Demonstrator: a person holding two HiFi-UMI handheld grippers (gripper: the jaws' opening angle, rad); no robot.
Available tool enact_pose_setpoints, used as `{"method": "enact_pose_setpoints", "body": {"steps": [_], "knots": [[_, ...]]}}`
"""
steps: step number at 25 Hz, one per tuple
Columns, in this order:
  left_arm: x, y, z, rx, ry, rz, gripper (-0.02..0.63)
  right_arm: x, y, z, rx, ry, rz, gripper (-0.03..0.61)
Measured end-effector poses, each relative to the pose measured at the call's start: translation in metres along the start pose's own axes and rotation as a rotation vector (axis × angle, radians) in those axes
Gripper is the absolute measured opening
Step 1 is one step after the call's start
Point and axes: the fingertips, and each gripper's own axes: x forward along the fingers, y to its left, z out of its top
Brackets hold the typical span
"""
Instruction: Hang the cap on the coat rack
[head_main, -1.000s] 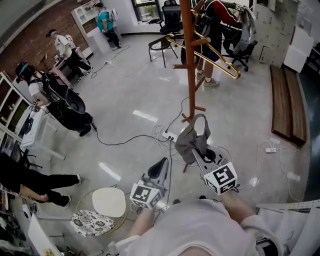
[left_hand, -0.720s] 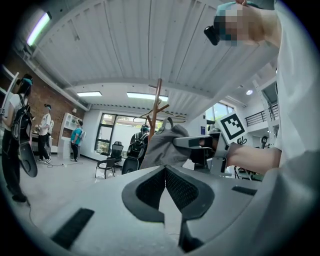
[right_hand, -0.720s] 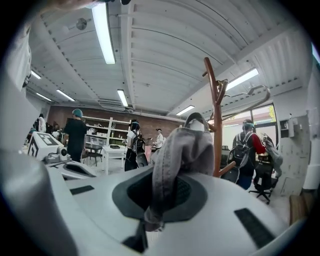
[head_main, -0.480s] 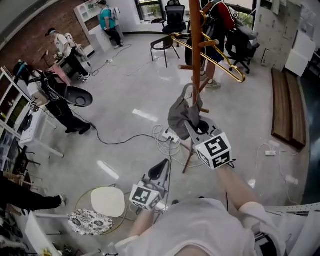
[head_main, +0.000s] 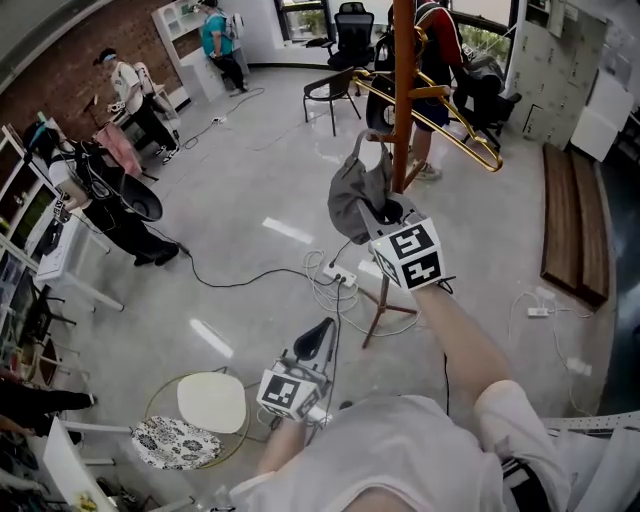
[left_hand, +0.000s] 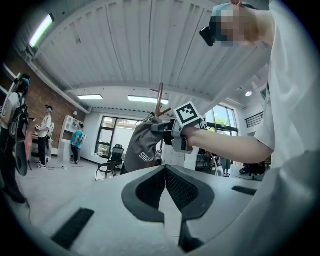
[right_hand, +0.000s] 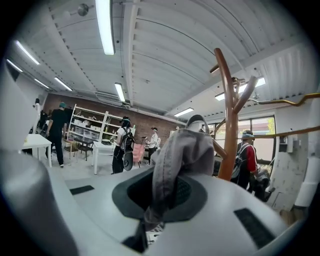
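My right gripper (head_main: 378, 213) is shut on a grey cap (head_main: 356, 192), held high beside the brown wooden coat rack (head_main: 402, 90). In the right gripper view the cap (right_hand: 180, 155) hangs from between the jaws, with its strap loop on top and the rack's pole (right_hand: 230, 130) just right of it. The rack's pegs branch off above the cap. My left gripper (head_main: 316, 340) hangs low near my body, jaws shut with nothing between them. The left gripper view also catches the cap (left_hand: 142, 145) and the right gripper's marker cube (left_hand: 188, 114).
Cables and a power strip (head_main: 338, 272) lie on the floor by the rack's legs. A round stool (head_main: 211, 402) stands at lower left. A gold clothes rail (head_main: 440, 118), black chairs (head_main: 330, 90) and several people (head_main: 115, 195) stand around. A wooden bench (head_main: 572, 215) is at right.
My right gripper has risen with the cap, moving up along the rack's pole and closer to its pegs. The left gripper has stayed low.
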Motion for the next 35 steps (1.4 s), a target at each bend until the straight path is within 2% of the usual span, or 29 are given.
{"method": "enact_pose_setpoints", "body": {"steps": [7,17,35], "knots": [[0.001,0.013,-0.005,-0.018,0.006,0.019,0.011,0.027,-0.015,-0.015,0.012,0.044,-0.051,0.026],[0.009,0.018,-0.008,-0.022,0.018,0.003,0.011,0.032,-0.041,-0.048,0.062,0.101,-0.136,0.026],[0.016,0.011,-0.007,-0.027,0.015,-0.007,0.011,0.023,-0.047,-0.050,0.066,0.091,-0.133,0.026]]}}
